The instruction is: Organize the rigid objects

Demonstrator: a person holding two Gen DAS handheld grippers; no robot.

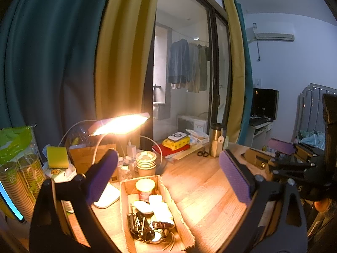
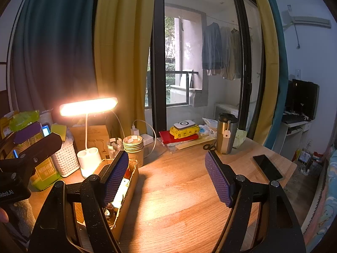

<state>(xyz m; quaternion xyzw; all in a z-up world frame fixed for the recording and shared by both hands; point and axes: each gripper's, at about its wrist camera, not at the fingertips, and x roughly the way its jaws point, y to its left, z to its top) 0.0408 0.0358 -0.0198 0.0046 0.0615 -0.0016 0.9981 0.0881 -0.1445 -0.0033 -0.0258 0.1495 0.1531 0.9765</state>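
Observation:
An open cardboard box lies on the wooden desk under the lit lamp. In it are a red-and-white can, white items, keys and a watch. My left gripper hovers open over the box's far end, nothing between its purple pads. My right gripper is open above bare desk, its left finger level with the box. A black phone, scissors and a steel tumbler sit further back.
Stacked paper cups, a white basket and the lamp base crowd the back left. A red book with a yellow case lies by the window. The desk's right edge drops off beyond the phone.

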